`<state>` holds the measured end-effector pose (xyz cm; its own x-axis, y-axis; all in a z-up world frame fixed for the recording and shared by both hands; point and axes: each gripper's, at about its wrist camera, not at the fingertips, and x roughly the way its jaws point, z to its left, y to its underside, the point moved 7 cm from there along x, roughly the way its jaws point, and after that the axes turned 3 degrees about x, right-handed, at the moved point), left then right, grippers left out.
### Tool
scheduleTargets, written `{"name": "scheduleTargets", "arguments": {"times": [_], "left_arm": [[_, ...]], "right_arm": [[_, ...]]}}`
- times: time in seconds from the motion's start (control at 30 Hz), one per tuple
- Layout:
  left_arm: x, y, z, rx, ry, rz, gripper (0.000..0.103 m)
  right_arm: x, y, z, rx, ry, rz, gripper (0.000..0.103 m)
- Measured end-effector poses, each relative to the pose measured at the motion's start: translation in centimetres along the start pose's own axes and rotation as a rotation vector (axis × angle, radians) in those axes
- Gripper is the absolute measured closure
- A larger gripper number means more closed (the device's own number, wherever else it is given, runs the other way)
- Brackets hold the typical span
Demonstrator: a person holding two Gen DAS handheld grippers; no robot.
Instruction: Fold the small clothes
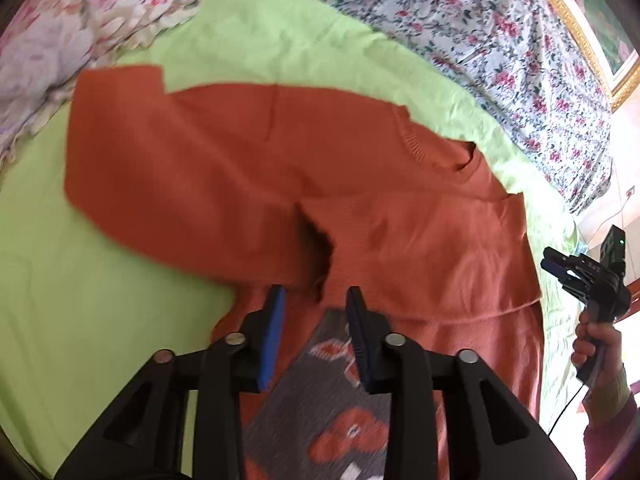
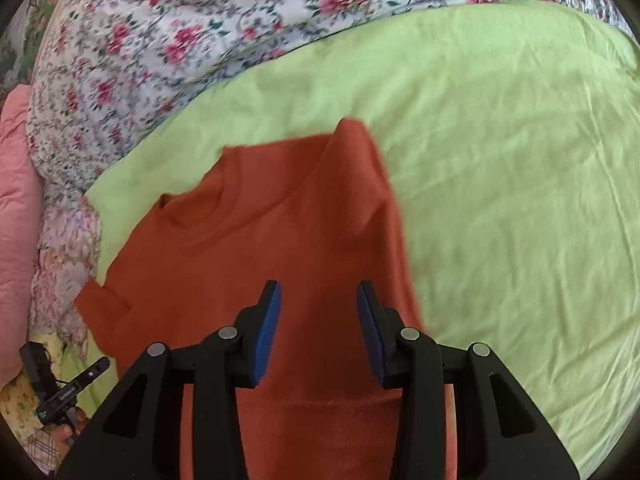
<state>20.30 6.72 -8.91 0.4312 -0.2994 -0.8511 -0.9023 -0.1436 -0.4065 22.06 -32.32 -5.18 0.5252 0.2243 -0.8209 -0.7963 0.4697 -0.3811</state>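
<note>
An orange knit sweater (image 1: 400,220) lies on a light green sheet (image 1: 100,280), collar (image 1: 440,148) toward the far side. One sleeve (image 1: 180,168) is laid across its body. My left gripper (image 1: 316,300) hovers open over the sweater's near part, nothing between its blue pads. In the right wrist view the sweater (image 2: 260,240) sits at centre left, a sleeve (image 2: 364,160) folded along its right edge. My right gripper (image 2: 319,292) is open above the sweater body, its pads apart and gripping nothing. Each gripper also shows at the other view's edge: right gripper (image 1: 560,268), left gripper (image 2: 80,380).
A floral quilt (image 1: 480,40) is bunched along the far side of the bed. A pink cover (image 2: 16,220) lies at the left. Grey patterned cloth (image 1: 332,400) shows under my left gripper. Bare green sheet (image 2: 520,200) spreads to the right of the sweater.
</note>
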Motion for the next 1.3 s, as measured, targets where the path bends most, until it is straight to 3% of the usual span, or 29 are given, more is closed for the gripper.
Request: {"name": "scheduleTargets", "arguments": {"times": [0.03,0.07,0.33,0.6,0.67,0.7,0.83,1.0,1.13,1.3], "left_arm": [[0.1,0.4,0.6,-0.022,0.001,0.016,0.054],[0.3,0.7,1.0,-0.048,0.005,0.024,0.052],[1.8,-0.1,3.6,-0.295,0.121,0.0,0.052],[2.4,-2.3,5.0,-0.359,0.098,-0.052,0.055],[2.6,-2.9,5.4,-0.368,0.093,-0.065,0.072],[2.5,-3.4,5.5,-0.362,0.086,-0.077,0.09],[-0.1,-5.4,5.3,-0.363,0.13,-0.176,0.1],[-4.0,-8.8,2.4,-0.329,0.224,-0.299,0.102],[-6.9,-11.4,-2.9,-0.244,0.334,-0.379,0.101],[-6.4,-12.4,-11.2,-0.141,0.474,-0.349,0.101]], "right_arm": [[0.0,0.9,0.5,0.005,-0.012,0.011,0.062],[-0.1,1.9,1.0,0.008,-0.023,0.024,0.062],[1.6,7.4,4.6,-0.04,-0.061,0.129,0.062],[2.6,8.4,4.9,-0.048,-0.052,0.16,0.062],[2.7,8.3,4.9,-0.05,-0.048,0.161,0.062],[2.7,8.3,4.9,-0.053,-0.046,0.161,0.062],[2.8,8.1,5.4,-0.071,-0.052,0.159,0.062],[2.7,7.8,5.6,-0.067,-0.065,0.149,0.062],[2.2,7.6,5.6,-0.057,-0.081,0.132,0.062],[0.9,7.3,5.2,-0.047,-0.093,0.096,0.062]]}}
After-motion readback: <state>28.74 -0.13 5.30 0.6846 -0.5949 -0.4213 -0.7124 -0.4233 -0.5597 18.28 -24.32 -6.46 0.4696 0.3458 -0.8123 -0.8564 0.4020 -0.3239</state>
